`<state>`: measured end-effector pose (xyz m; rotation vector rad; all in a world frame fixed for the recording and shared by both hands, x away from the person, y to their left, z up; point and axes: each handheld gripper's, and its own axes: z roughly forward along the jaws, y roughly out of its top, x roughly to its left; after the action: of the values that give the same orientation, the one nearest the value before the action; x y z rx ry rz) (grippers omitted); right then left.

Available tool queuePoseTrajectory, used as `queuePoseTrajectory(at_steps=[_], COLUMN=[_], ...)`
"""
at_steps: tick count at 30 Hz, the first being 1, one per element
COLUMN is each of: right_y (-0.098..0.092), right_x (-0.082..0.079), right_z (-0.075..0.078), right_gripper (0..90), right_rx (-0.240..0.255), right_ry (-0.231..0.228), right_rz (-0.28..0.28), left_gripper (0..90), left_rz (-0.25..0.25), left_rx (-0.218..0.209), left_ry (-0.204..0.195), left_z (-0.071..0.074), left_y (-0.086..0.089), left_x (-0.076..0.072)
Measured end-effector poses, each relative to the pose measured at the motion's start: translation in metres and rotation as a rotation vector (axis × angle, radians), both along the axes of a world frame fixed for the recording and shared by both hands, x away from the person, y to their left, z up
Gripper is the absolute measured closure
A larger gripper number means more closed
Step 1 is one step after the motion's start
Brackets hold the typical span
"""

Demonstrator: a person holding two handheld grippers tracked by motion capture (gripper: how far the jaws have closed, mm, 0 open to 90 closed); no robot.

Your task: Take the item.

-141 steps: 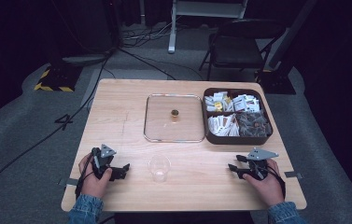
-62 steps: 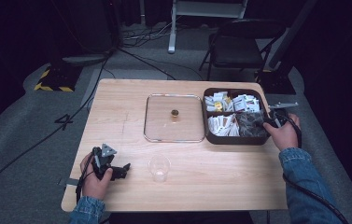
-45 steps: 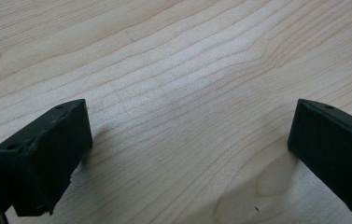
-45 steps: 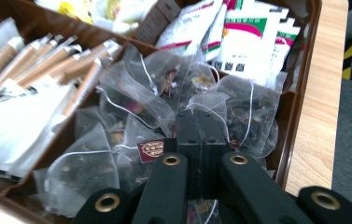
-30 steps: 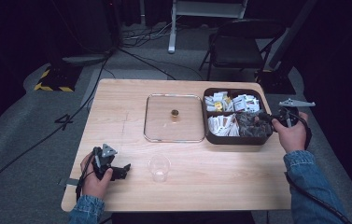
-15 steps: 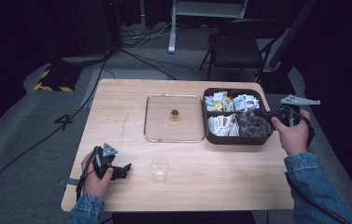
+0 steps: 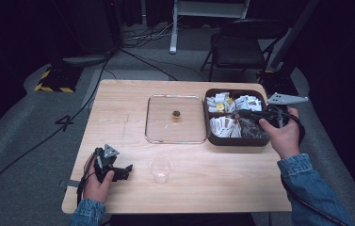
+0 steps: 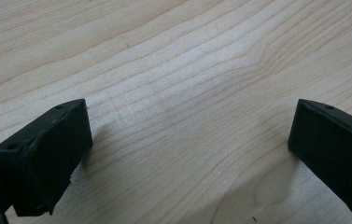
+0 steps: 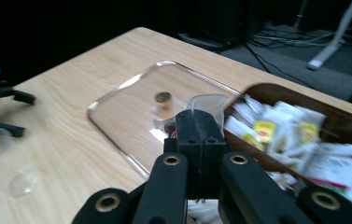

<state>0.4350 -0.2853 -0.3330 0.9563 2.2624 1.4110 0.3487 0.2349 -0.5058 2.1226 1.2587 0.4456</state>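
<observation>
My right gripper (image 7: pixel 241 115) hangs over the brown box (image 7: pixel 235 139) of tea sachets at the table's right. In the right gripper view its jaws (image 9: pixel 200 122) are shut, and a pale sachet (image 9: pixel 207 105) sticks out from their tips. The sachet hangs above the box's near rim (image 9: pixel 276 88). My left gripper (image 7: pixel 124 170) rests near the front left of the table. Its jaws stand wide open over bare wood (image 8: pixel 187 140), with nothing between them.
A square glass lid (image 7: pixel 161 129) with a small brass knob (image 7: pixel 176 114) lies flat at mid-table, left of the box. A clear plastic cup (image 7: pixel 160 168) stands near the front edge, right of the left gripper. A folding chair (image 7: pixel 241 44) stands beyond the table.
The right hand went from the table's front right to the box, then lifted and shifted left over it with the sachet. The left hand stayed put.
</observation>
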Motion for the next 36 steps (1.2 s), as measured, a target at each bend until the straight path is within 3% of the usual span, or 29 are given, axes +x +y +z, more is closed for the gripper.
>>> queuePoseTrajectory(at_steps=[17, 25, 36], right_y=[0.071, 0.093, 0.127], right_x=[-0.022, -0.028, -0.038], right_z=[0.019, 0.019, 0.014], right_gripper=[90.0, 90.0, 90.0], right_rx=[0.032, 0.048, 0.032], right_ry=[-0.009, 0.021, 0.039], right_rz=[0.208, 0.262, 0.329], left_gripper=[0.1, 0.2, 0.3], left_rz=[0.001, 0.0, -0.003], left_rx=[-0.002, 0.0, -0.004], left_ry=[0.001, -0.001, -0.003], left_z=[0.0, 0.0, 0.0], left_y=[0.0, 0.0, -0.001], left_x=[0.0, 0.001, 0.003])
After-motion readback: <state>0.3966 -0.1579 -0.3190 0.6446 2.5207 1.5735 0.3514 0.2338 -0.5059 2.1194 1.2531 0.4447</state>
